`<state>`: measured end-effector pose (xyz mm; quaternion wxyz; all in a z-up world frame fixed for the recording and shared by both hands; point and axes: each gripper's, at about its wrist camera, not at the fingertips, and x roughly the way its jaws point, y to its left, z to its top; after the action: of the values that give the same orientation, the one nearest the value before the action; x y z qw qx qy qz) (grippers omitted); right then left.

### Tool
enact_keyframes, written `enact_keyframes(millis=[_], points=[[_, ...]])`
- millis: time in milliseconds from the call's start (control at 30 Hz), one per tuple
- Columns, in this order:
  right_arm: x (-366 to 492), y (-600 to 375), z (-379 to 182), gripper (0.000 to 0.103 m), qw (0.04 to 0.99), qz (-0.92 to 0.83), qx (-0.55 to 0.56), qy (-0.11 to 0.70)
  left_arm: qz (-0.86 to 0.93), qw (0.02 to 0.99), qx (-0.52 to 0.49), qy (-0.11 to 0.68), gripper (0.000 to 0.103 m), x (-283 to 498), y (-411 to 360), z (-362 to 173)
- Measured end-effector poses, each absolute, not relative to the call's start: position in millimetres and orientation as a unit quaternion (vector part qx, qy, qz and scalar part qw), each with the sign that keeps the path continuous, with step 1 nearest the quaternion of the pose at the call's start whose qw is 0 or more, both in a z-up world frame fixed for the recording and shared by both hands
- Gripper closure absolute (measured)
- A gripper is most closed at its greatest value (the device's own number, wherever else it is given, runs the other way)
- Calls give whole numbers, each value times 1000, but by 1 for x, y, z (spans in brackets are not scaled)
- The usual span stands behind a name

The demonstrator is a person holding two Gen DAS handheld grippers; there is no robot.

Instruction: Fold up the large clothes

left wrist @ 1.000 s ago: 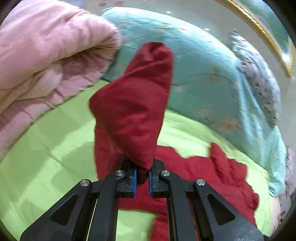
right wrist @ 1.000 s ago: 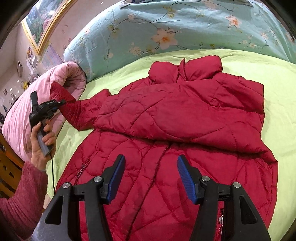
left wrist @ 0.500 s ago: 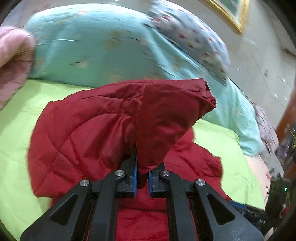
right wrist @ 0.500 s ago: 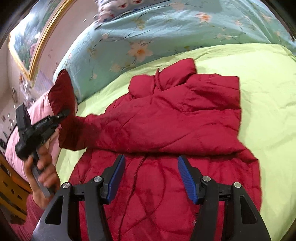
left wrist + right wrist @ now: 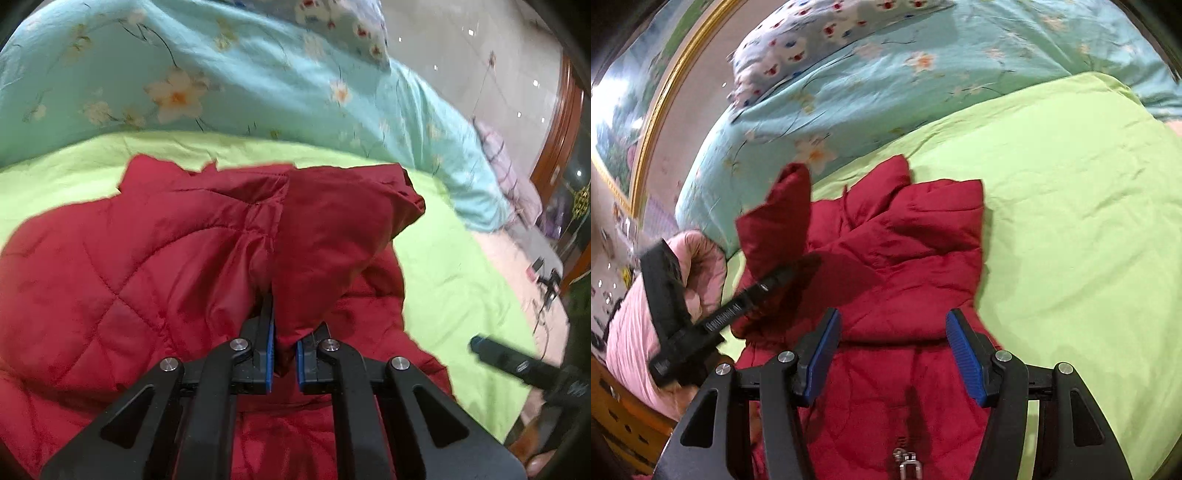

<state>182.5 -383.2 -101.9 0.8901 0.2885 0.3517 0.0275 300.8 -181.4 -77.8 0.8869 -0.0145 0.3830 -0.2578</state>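
Note:
A red quilted jacket [image 5: 908,266] lies on the green sheet, its right sleeve folded across the chest. My left gripper [image 5: 283,356] is shut on the cuff of the jacket's left sleeve [image 5: 332,236] and holds it up over the jacket body [image 5: 110,280]. In the right wrist view the left gripper [image 5: 764,284] shows at the left with the sleeve [image 5: 779,218] standing up from it. My right gripper [image 5: 892,354] is open and empty, hovering above the jacket's lower front near the zipper pull [image 5: 907,465].
A green sheet [image 5: 1071,221] covers the bed. A turquoise floral duvet [image 5: 184,81] and a patterned pillow [image 5: 820,33] lie at the head. A pink quilt [image 5: 631,325] sits at the left edge. The right gripper's tip [image 5: 517,365] shows at the right in the left wrist view.
My left gripper has carried the sleeve from beside the pink quilt rightward, over the jacket body. My right gripper stays open and has drifted slightly lower over the jacket.

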Motion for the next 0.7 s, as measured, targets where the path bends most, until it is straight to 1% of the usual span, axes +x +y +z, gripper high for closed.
enact_keyframes(millis=[200, 267, 300, 367, 400, 433, 500, 567, 700], points=[[193, -398, -106, 41, 881, 33, 314, 352, -251, 881, 26, 401, 97, 300, -189, -104], [203, -398, -110, 41, 875, 40, 326, 357, -248, 882, 49, 398, 95, 294, -193, -107], [209, -398, -112, 40, 871, 45, 334, 359, -250, 881, 54, 398, 92, 292, -194, -107], [222, -396, -115, 36, 862, 55, 349, 364, -263, 877, 55, 399, 80, 288, -194, -108], [229, -394, -117, 35, 858, 62, 357, 365, -276, 872, 49, 401, 65, 287, -194, -107], [237, -391, -118, 35, 854, 69, 365, 366, -284, 870, 45, 401, 53, 284, -194, -106], [250, -387, -122, 27, 846, 76, 375, 370, -284, 872, 51, 396, 50, 280, -195, -105], [261, -382, -126, 24, 840, 84, 384, 375, -286, 871, 52, 396, 50, 278, -196, -106], [280, -373, -141, 23, 823, 86, 399, 395, -297, 865, 36, 404, 50, 274, -187, -104]])
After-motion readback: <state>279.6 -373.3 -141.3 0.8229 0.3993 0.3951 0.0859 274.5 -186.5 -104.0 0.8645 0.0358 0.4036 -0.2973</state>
